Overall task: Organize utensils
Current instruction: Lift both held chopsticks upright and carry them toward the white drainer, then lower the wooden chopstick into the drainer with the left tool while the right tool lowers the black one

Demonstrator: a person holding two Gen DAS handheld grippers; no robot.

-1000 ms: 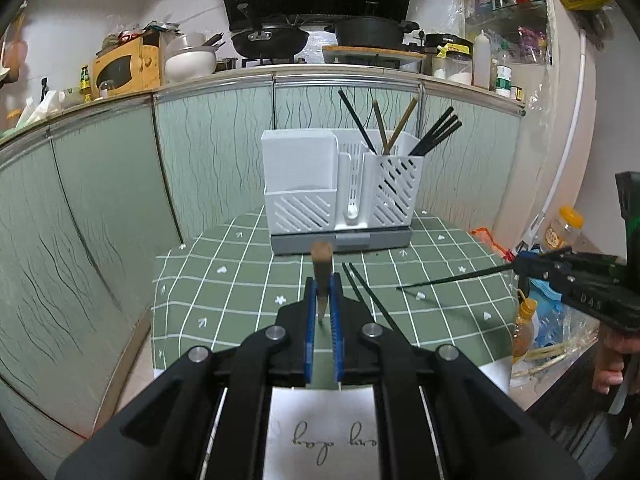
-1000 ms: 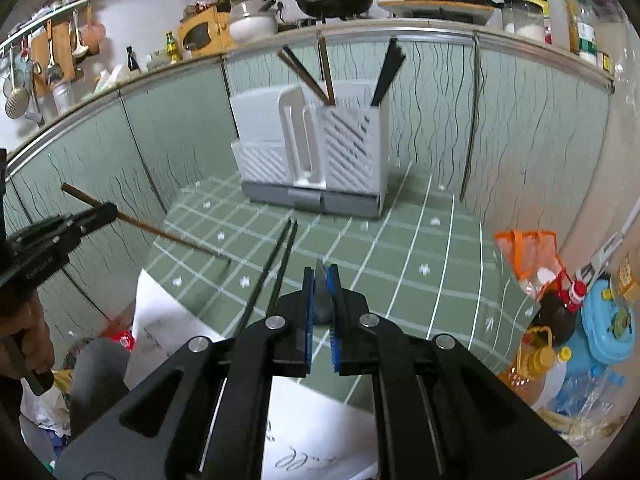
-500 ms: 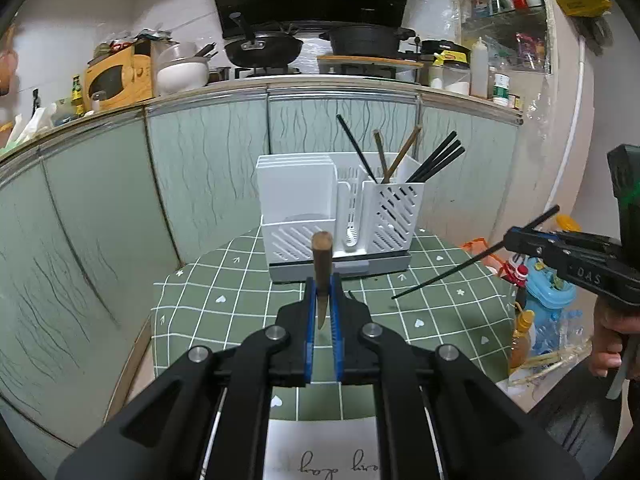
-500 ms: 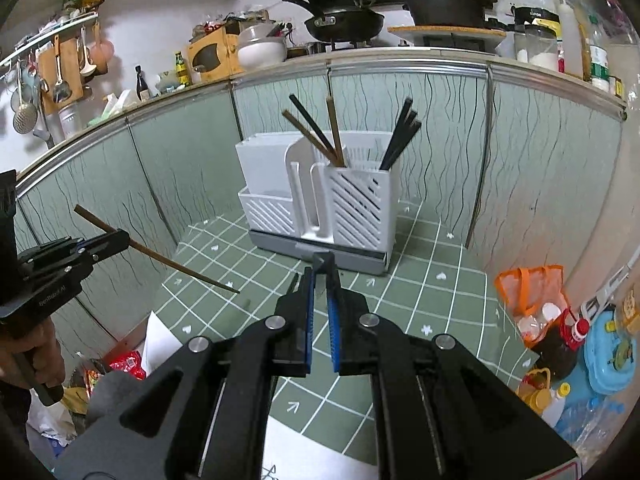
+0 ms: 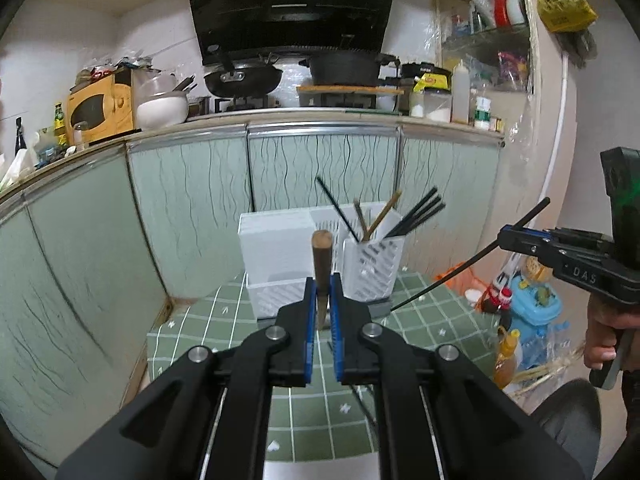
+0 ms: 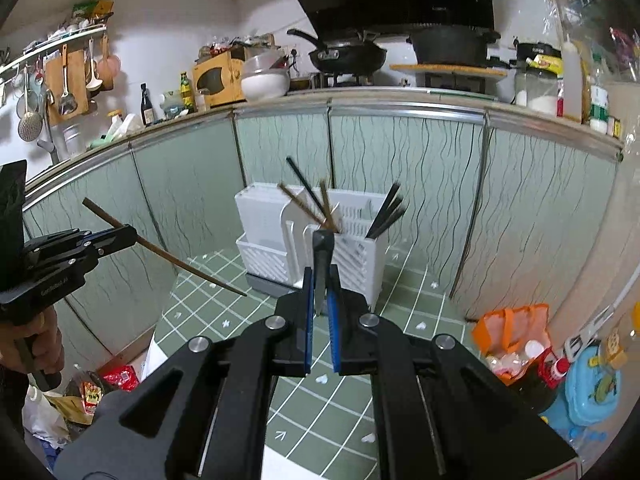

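My left gripper (image 5: pixel 322 294) is shut on a brown wooden chopstick (image 5: pixel 321 258) that points away, raised above the green checked table (image 5: pixel 424 312). My right gripper (image 6: pixel 319 288) is shut on a black chopstick (image 6: pixel 322 260), also held in the air. Each gripper shows in the other's view: the right gripper (image 5: pixel 516 239) with its black chopstick (image 5: pixel 452 278) slanting down to the left, the left gripper (image 6: pixel 120 236) with its brown chopstick (image 6: pixel 184 262) slanting down to the right. Ahead stands a white utensil holder (image 5: pixel 276 240) (image 6: pixel 360 256), with several chopsticks (image 5: pixel 418 212) upright in its right compartment.
Pale green cabinet fronts (image 5: pixel 192 208) curve close behind the table, with pans and jars on the counter above. Bottles, bags and a blue container (image 5: pixel 532 312) crowd the floor at the right. A dark chair seat (image 5: pixel 568 412) is near my right hand.
Both grippers have risen with their chopsticks held fast. The table and holder have sunk lower in both views. The black chopsticks lying on the cloth are now mostly hidden behind the fingers.
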